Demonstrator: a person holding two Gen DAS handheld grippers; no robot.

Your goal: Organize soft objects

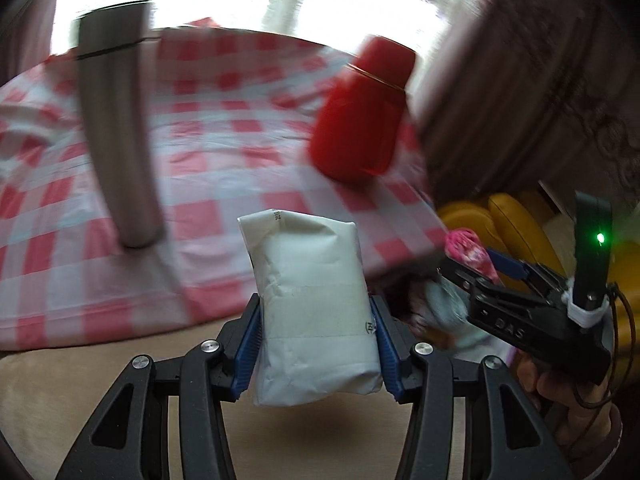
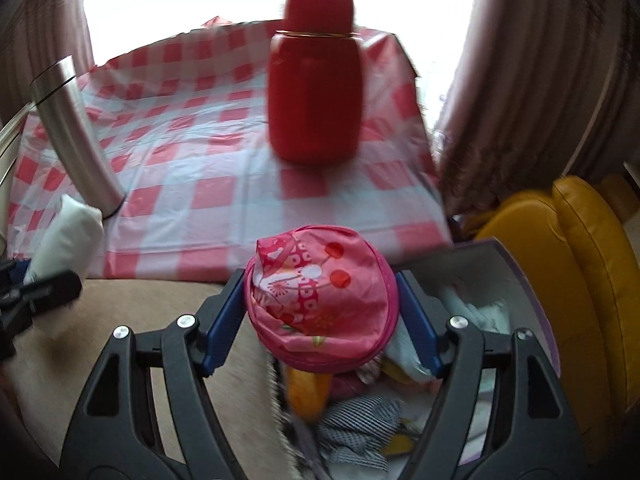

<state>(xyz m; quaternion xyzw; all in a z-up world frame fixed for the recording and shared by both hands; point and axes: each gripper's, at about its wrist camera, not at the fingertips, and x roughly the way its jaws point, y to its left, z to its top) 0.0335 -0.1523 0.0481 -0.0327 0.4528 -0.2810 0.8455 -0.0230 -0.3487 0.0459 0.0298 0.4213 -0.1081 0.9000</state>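
Observation:
My left gripper point(image 1: 316, 344) is shut on a white soft pack point(image 1: 316, 312) and holds it upright above the beige floor, in front of the table edge. The pack also shows at the left of the right wrist view point(image 2: 68, 236). My right gripper point(image 2: 320, 320) is shut on a round pink patterned pouch point(image 2: 320, 300) and holds it above an open box point(image 2: 516, 276) that holds several cloths and soft items point(image 2: 352, 428). In the left wrist view the right gripper point(image 1: 472, 268) and pouch point(image 1: 466, 242) are at the right.
A table with a red-and-white checked cloth point(image 2: 208, 176) stands ahead. On it are a steel flask point(image 2: 72, 136) at the left and a red jar point(image 2: 316, 80) at the right. A yellow padded seat point(image 2: 580, 260) and curtains are at the right.

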